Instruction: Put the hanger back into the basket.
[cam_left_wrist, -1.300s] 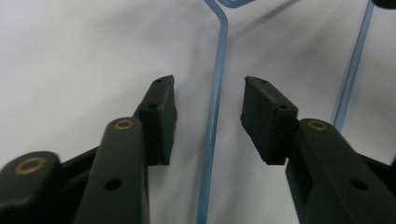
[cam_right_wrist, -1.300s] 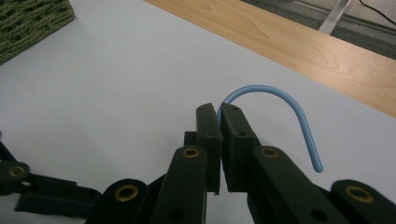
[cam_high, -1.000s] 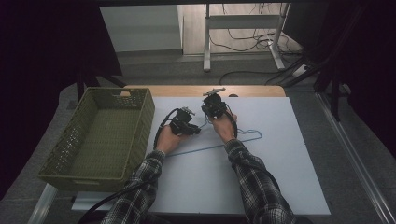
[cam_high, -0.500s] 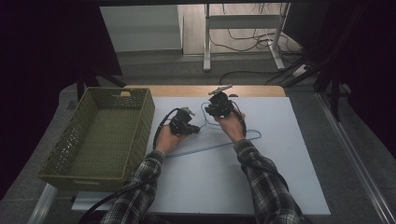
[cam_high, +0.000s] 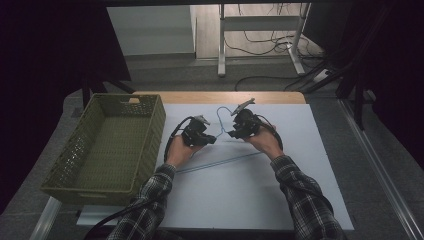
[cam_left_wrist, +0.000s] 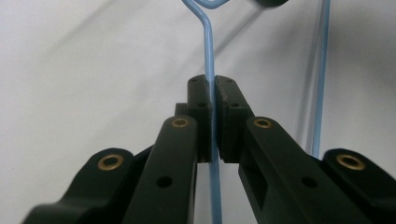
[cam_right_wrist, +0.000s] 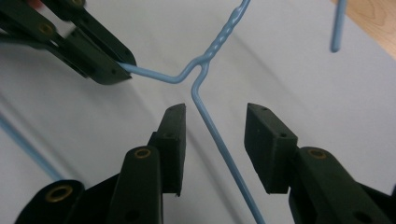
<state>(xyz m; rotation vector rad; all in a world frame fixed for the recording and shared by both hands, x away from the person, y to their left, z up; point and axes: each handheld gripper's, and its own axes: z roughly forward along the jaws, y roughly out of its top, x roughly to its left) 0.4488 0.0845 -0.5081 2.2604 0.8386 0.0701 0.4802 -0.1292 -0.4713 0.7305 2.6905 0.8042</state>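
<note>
Seen from above, a person in plaid sleeves sits at a table covered with a white sheet (cam_high: 300, 200), holding a black two-jaw gripper in each hand, with a light blue wire coat hanger (cam_high: 220, 162) lying between and just in front of them. The left gripper (cam_high: 212, 140) is clamped tight on one sloping shoulder wire of the hanger; in the left gripper view (cam_left_wrist: 213, 116) the thin blue wire (cam_left_wrist: 208, 56) runs straight through the narrow seam between its pads and on to the bend below the hook. The right gripper (cam_high: 231, 134) sits close beside the left one, its tips pointing toward it, and its jaws have just been opening. In the right gripper view (cam_right_wrist: 214, 122) the jaws stand apart, and the hanger's other shoulder wire (cam_right_wrist: 219, 144) passes through the gap between them without touching either pad. Just beyond those parted jaws the two shoulder wires meet at the twisted neck (cam_right_wrist: 219, 42), and the left gripper's closed tips (cam_right_wrist: 122, 69) bite the wire a little to the side of that neck. The hanger's hook (cam_high: 223, 111) curls away past both grippers toward the far wooden edge of the table (cam_high: 200, 97), while its long bottom bar runs back near the person's wrists. A green woven plastic basket (cam_high: 150, 135) stands well off on the outer side of the left gripper.
</note>
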